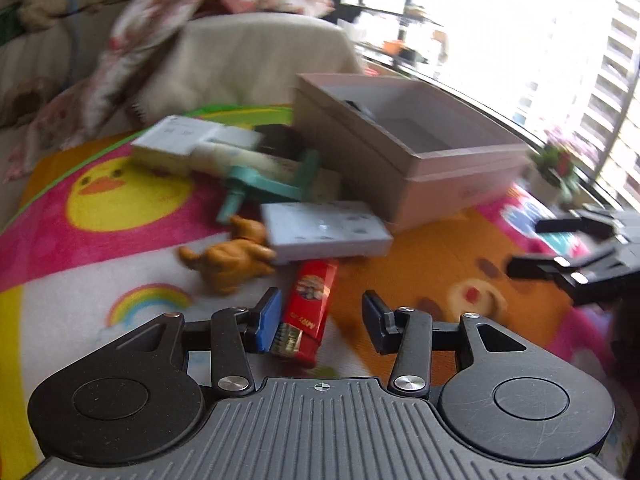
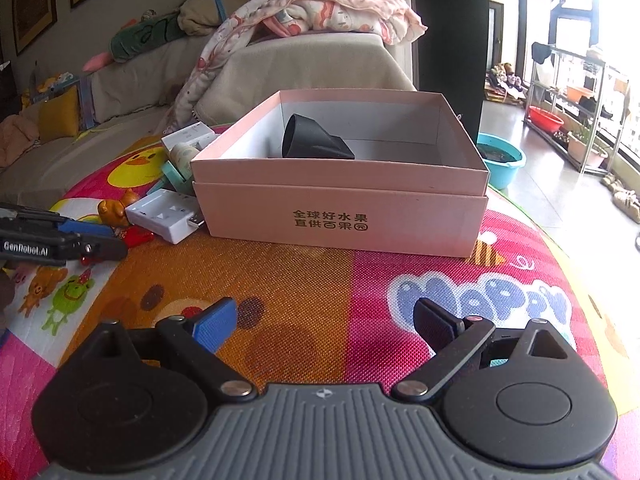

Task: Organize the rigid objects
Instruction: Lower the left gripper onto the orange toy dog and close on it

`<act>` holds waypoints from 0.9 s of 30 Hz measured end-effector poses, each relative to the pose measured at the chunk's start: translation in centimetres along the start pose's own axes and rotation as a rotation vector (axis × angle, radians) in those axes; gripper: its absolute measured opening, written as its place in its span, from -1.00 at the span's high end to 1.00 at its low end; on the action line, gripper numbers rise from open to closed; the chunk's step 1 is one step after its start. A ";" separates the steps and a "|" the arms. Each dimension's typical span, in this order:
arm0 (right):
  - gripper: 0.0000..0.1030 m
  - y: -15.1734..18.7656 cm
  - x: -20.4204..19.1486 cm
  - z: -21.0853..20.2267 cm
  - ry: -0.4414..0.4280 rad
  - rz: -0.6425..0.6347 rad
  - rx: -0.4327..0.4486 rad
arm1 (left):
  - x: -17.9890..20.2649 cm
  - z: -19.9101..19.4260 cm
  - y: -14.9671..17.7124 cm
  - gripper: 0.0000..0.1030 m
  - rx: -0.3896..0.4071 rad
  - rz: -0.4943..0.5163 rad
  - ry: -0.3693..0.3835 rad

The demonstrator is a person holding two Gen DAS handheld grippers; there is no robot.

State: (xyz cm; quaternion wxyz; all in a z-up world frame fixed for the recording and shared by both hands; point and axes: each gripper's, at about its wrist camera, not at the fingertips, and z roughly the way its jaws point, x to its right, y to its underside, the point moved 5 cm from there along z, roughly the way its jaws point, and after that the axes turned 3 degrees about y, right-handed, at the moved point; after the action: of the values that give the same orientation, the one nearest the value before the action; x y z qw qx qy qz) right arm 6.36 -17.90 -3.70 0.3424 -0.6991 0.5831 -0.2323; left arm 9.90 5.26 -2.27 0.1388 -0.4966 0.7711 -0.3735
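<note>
A pink cardboard box [image 2: 340, 216] stands open on the play mat with a black nozzle [image 2: 312, 140] inside; the box also shows in the left wrist view [image 1: 424, 148]. My left gripper [image 1: 320, 320] is open just above a red packet [image 1: 308, 312], whose near end lies by the left pad. Beyond it lie an orange toy bear [image 1: 232, 256], a white flat box [image 1: 324, 232], a teal plastic piece [image 1: 272, 184] and another white box [image 1: 176, 144]. My right gripper [image 2: 328, 324] is open and empty over the mat, in front of the box.
A beige sofa [image 2: 280, 68] with a patterned blanket [image 2: 320, 12] stands behind the mat. A teal basin [image 2: 504, 160] and a metal rack [image 2: 576, 108] stand at the right by the window. The right gripper shows at the right edge of the left wrist view [image 1: 580, 260].
</note>
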 end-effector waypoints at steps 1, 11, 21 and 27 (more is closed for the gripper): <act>-0.85 0.0 0.0 0.0 0.000 0.000 0.000 | 0.7 -0.1 0.1 0.15 -0.009 0.017 0.027; -0.85 0.2 -0.8 -0.2 -0.010 -0.029 0.001 | 1.8 -1.1 -1.2 0.36 0.096 -0.007 -0.018; -0.85 0.3 -0.7 -0.1 -0.013 -0.018 -0.002 | -4.2 4.0 -6.7 0.42 0.075 -0.299 0.005; -0.85 0.5 -0.7 -0.6 -0.026 0.003 -0.001 | -4.2 5.5 -5.9 0.49 -0.014 -0.326 0.082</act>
State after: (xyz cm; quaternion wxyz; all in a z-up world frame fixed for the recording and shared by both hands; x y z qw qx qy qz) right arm 5.42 -17.34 -3.67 0.3502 -0.7014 0.5797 -0.2223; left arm 19.01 5.15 -2.46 0.0410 -0.6005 0.6879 -0.4056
